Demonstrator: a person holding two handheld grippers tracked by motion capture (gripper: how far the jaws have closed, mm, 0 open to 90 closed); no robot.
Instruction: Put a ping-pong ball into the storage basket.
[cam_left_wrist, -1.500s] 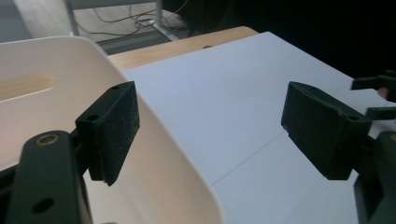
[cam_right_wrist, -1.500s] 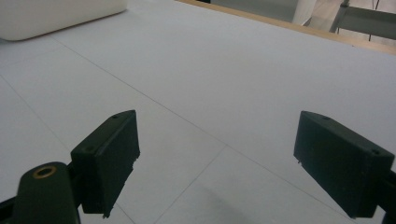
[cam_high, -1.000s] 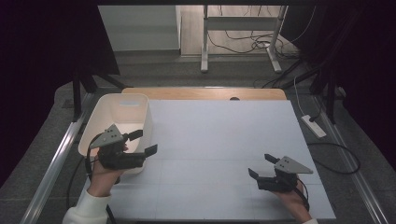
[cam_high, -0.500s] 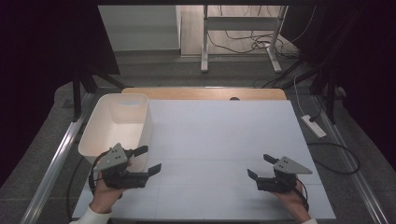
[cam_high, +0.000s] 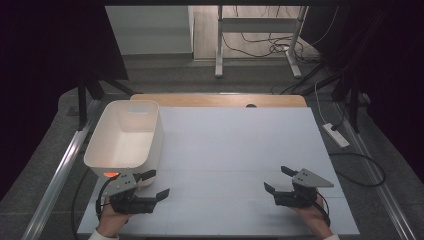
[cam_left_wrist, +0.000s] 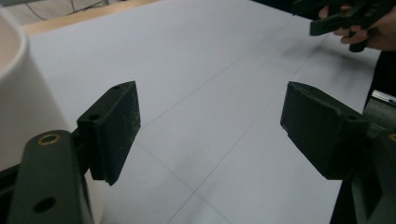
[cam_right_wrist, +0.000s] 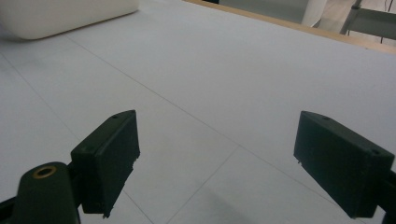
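White tabletop (cam_high: 235, 150) bare; left gripper (cam_high: 159, 184) now lower, just beside white bin (cam_high: 125, 137), jaws wide, empty; right gripper (cam_high: 277, 180) likewise, probably resting

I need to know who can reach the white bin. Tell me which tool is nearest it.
The left tool: it sits just beside the near end of the white bin. The right tool is across the table, well apart from it.
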